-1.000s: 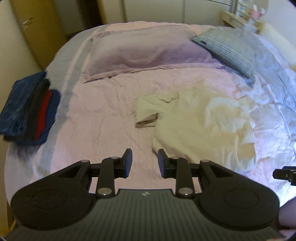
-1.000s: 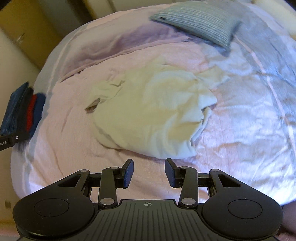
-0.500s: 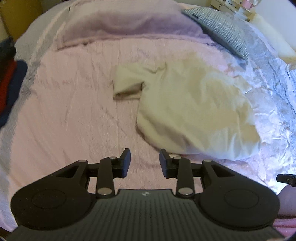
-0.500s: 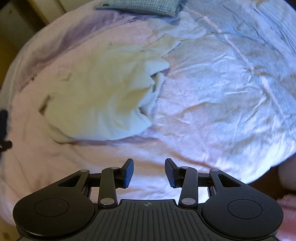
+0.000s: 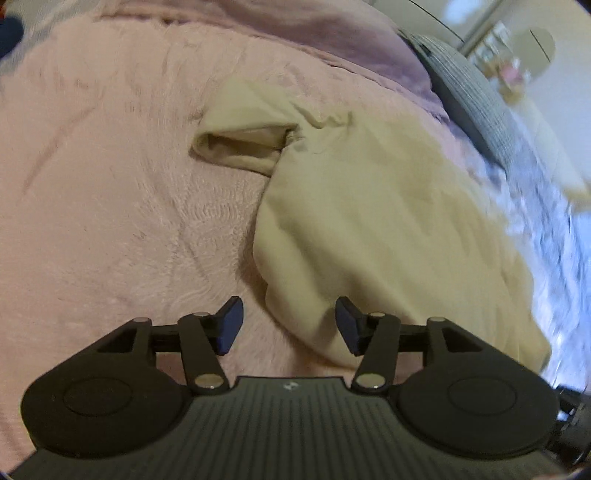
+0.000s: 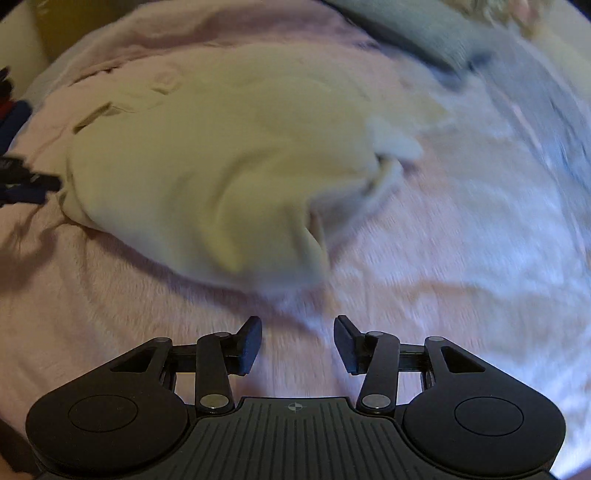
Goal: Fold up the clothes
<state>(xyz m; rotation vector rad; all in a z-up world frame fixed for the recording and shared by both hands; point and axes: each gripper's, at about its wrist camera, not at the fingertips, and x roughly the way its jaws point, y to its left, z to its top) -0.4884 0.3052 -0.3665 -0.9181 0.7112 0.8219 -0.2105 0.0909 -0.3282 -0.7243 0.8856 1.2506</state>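
A crumpled cream shirt (image 5: 373,206) lies on the pink bedspread (image 5: 110,206), one sleeve sticking out to its left. My left gripper (image 5: 288,325) hangs low over the shirt's near left hem; its jaws are opening, with the hem's edge showing in the gap and no pad pressing on it. In the right wrist view the same shirt (image 6: 207,162) spreads ahead and to the left. My right gripper (image 6: 297,341) is opening too, over bare bedspread (image 6: 461,288) just short of the shirt's near right corner, with nothing between its jaws.
A lilac pillow (image 5: 317,26) and a grey striped pillow (image 5: 465,92) lie at the head of the bed. Dark folded clothes (image 6: 11,122) sit at the far left edge. The other gripper's tip (image 6: 22,181) shows at the left of the right wrist view.
Both grippers have dropped toward the bed, so the shirt looms much larger. Both pairs of jaws stand wider than before, the left far more so.
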